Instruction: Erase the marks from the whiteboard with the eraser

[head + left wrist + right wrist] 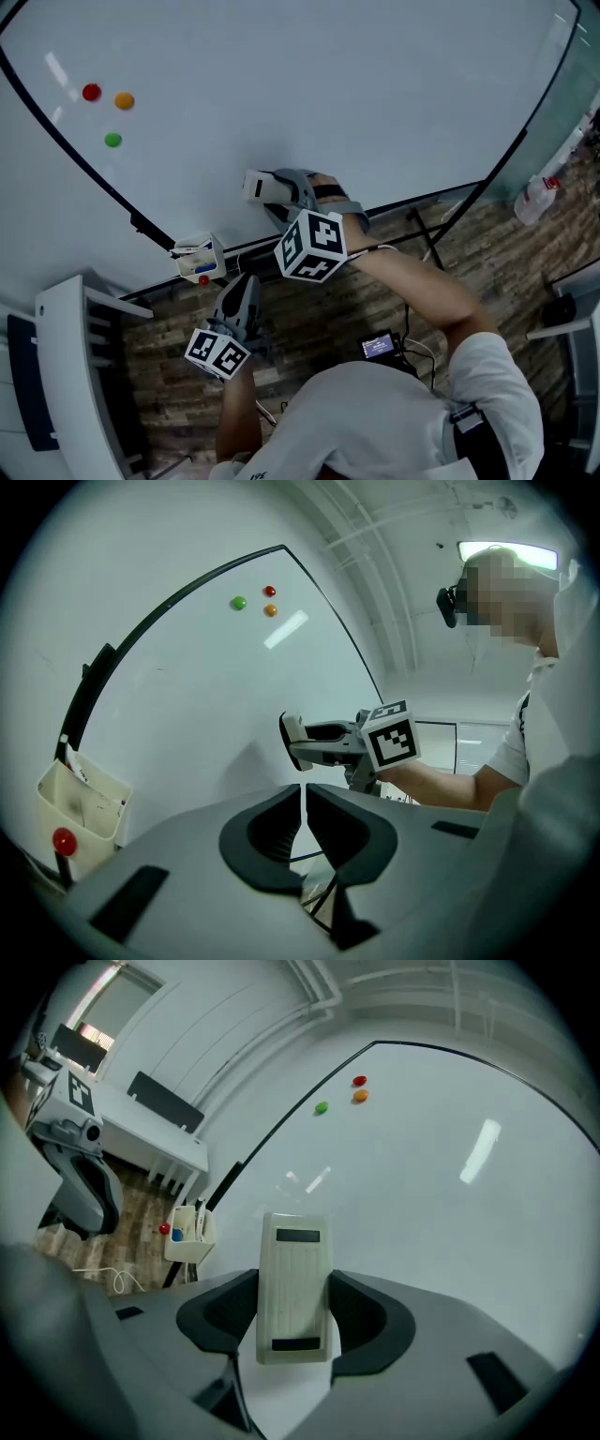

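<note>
The whiteboard (328, 84) fills the upper part of the head view; its surface shows plain white apart from three small magnets. My right gripper (272, 192) is shut on the cream eraser (257, 187), which it holds against the board's lower part. In the right gripper view the eraser (294, 1283) stands upright between the dark pads (230, 1312), its ribbed back toward the camera. My left gripper (239, 291) hangs below the board's bottom edge, shut and empty; its jaws meet at the tips (302, 803). From there I see the eraser (292, 731) pressed flat on the board.
Red (91, 92), orange (124, 100) and green (112, 140) magnets sit at the board's upper left. A small white holder (197, 258) with markers hangs on the board's lower edge. A spray bottle (536, 199) stands at the right. White furniture (66, 375) stands at the left.
</note>
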### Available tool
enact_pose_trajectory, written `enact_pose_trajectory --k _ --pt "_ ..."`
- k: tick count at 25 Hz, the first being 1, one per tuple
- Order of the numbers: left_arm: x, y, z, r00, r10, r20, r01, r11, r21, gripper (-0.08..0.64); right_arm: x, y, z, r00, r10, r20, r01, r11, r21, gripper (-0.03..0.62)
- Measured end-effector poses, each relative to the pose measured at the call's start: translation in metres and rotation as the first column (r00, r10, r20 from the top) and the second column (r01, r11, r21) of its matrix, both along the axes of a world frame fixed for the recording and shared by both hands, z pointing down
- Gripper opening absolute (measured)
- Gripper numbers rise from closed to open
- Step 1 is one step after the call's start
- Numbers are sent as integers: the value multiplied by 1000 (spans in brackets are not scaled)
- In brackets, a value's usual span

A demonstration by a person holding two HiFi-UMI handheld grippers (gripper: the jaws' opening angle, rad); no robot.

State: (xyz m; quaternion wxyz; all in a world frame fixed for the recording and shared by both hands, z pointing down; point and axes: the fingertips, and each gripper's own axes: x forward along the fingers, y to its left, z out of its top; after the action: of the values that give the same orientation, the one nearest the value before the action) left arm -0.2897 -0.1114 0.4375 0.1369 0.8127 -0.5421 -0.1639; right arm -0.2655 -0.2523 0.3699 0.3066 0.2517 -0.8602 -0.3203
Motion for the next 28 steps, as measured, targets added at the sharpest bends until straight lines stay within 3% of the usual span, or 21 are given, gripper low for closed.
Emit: enact_pose_trajectory --k 6,12,20,28 --pt "11 -2 -1 1000 14 8 -13 1000 -10 8 27 15 -9 999 -2 54 4 999 -36 258" --pt "38 6 -10 999 -22 25 22 1000 0 8 66 34 -20 995 -37 97 40 999 -33 258" --pt "101 9 -15 999 -30 33 30 1000 -7 8 137 42 -31 989 -53 136 58 998 -29 258" --pt "165 11 -23 999 -11 52 11 1000 -2 8 217 44 -40 984 -16 176 20 999 -25 258"
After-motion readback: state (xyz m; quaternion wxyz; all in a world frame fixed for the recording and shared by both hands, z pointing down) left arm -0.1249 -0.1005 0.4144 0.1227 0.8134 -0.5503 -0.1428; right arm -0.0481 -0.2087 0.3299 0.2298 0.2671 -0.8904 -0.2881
